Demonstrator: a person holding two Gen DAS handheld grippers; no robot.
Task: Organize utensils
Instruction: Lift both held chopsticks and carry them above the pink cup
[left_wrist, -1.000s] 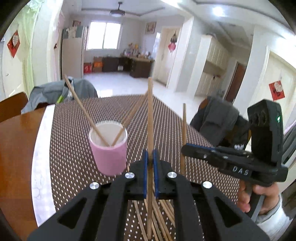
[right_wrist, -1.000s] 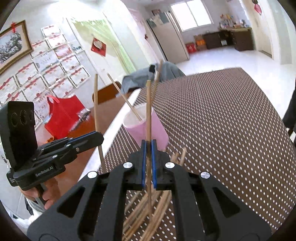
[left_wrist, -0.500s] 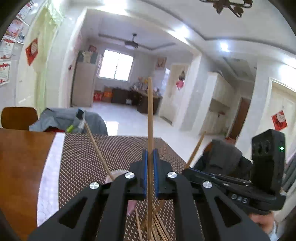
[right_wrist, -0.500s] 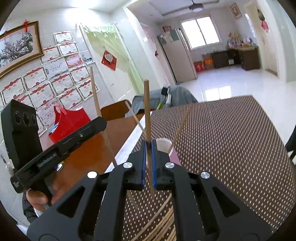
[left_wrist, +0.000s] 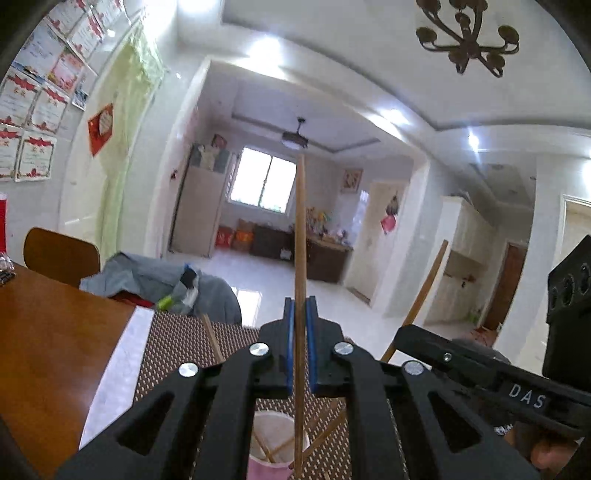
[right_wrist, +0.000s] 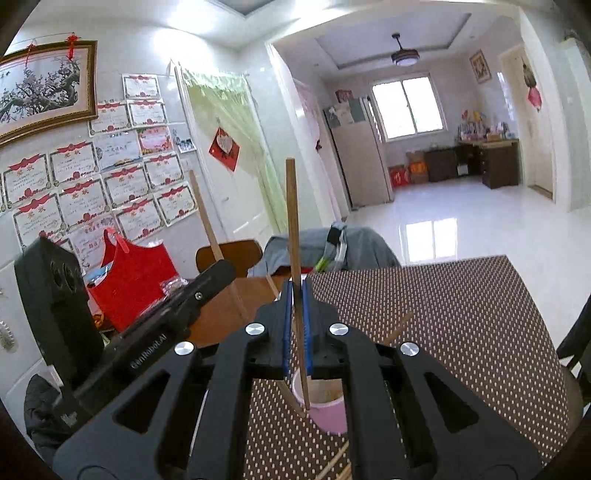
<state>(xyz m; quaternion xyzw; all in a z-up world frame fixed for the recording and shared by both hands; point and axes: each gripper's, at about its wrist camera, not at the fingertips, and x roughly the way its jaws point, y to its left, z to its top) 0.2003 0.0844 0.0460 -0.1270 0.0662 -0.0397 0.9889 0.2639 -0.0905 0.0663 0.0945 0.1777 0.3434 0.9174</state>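
Note:
My left gripper (left_wrist: 300, 306) is shut on a wooden chopstick (left_wrist: 300, 229) held upright; its lower end hangs over the pink cup (left_wrist: 273, 467). My right gripper (right_wrist: 297, 291) is shut on another chopstick (right_wrist: 293, 221), upright, with its lower tip at the cup's (right_wrist: 328, 413) near rim. The cup stands on the dotted brown mat (right_wrist: 461, 314) and holds a few chopsticks leaning out. The right gripper (left_wrist: 391, 345) shows in the left wrist view with its chopstick (left_wrist: 424, 291); the left gripper (right_wrist: 227, 267) shows in the right wrist view with its chopstick (right_wrist: 207, 221).
Loose chopsticks (right_wrist: 338, 465) lie on the mat near me. A wooden table (left_wrist: 48, 332) extends left, with a red bag (right_wrist: 129, 280) on it. A chair with grey clothing (left_wrist: 147, 277) stands at the far end.
Both grippers have risen and tilted upward, lifting their chopsticks off the mat to stand over the cup. The cup now sits low in both views.

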